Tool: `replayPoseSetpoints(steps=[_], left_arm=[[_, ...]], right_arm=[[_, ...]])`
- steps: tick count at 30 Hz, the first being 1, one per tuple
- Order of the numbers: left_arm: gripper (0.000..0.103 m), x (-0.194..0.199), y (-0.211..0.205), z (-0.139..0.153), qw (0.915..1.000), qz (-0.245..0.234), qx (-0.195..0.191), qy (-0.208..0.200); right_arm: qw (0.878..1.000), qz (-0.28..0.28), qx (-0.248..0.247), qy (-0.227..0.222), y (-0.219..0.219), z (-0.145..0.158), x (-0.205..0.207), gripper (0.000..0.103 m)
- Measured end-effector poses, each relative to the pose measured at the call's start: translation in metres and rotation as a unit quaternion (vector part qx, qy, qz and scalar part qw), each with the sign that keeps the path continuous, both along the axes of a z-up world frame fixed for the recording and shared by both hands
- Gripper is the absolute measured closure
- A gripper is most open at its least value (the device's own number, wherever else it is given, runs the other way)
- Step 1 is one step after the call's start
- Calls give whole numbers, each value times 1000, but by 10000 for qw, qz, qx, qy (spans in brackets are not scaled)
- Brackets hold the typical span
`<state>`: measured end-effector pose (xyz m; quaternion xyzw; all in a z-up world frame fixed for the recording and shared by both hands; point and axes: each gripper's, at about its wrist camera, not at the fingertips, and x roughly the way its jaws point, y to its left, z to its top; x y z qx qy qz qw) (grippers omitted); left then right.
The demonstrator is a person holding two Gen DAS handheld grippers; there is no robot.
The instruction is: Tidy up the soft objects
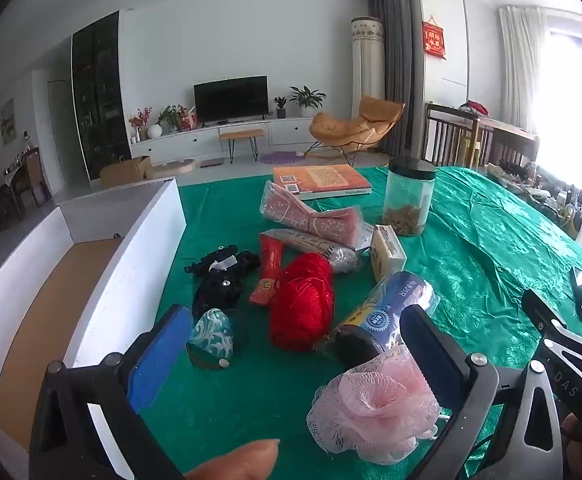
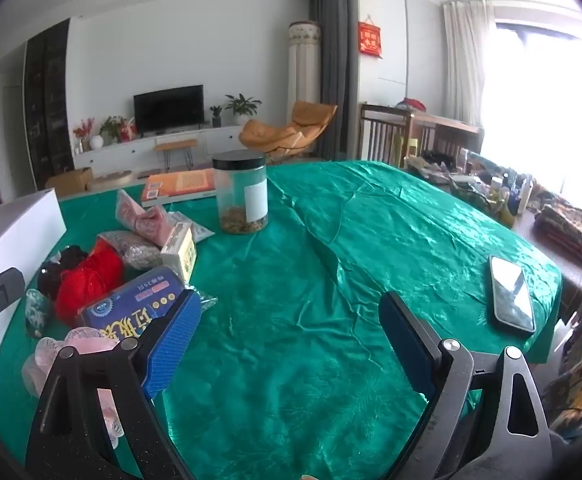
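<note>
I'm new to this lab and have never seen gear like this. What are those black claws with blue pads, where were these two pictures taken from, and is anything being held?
Each claw is a hand-held gripper; a person carries one in each hand, with a camera looking along its fingers. One picture comes from the left gripper, the other from the right gripper. Both are open and hold nothing.

On the green tablecloth lie a pink bath pouf, red yarn, a blue packet, a black lace piece, a small teal pouch, a jar, an orange book and a phone. A white box stands open at the left, probably for the soft things.
</note>
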<state>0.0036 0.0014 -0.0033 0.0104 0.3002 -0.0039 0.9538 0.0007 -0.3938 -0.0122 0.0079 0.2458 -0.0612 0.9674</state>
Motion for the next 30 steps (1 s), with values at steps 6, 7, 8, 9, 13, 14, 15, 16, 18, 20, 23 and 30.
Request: replayPoseSetpoints(steps=[6,7,8,9,13,14,15,16,18,20,23,30], left_arm=[[0,17,4,-7,9998,23,-56,210],[0,22,5,-8,9997,10,-58,246],[0,10,-3,2,10000,38,86,28],[0,-5,-3,1,9998,44,143,-112],[0,-5,-4,-1,9998,22,199,-79],[0,-6,-4,-1,9998,19,196,-68],[0,-6,-4,-2,9998,21,197,-56],[0,-6,-5,-2,9998,29,202,-47],[0,-4,-4,-2,9998,43,195,-32],[0,-3,-3,-2,9998,55,188,-28],[0,-4,-2,-2,9998,73,183,-28],[0,-3,-1,-4,9998,91,184,14]], right_arm=[[9999,-16,78,-64,1,1,1,11],[9999,-18,88,-73,2,1,1,11],[9999,-19,96,-80,2,1,2,11],[9999,21,67,-106,3,3,-3,11],[9999,87,57,-96,2,4,-3,11],[9999,95,59,-96,2,5,-2,11],[9999,101,61,-94,2,5,-2,11],[9999,105,61,-93,2,4,-1,11],[9999,105,64,-106,2,4,-2,11],[9999,104,61,-105,2,4,-2,11],[9999,107,62,-112,2,3,-2,11],[9998,133,55,-126,4,3,-2,11]])
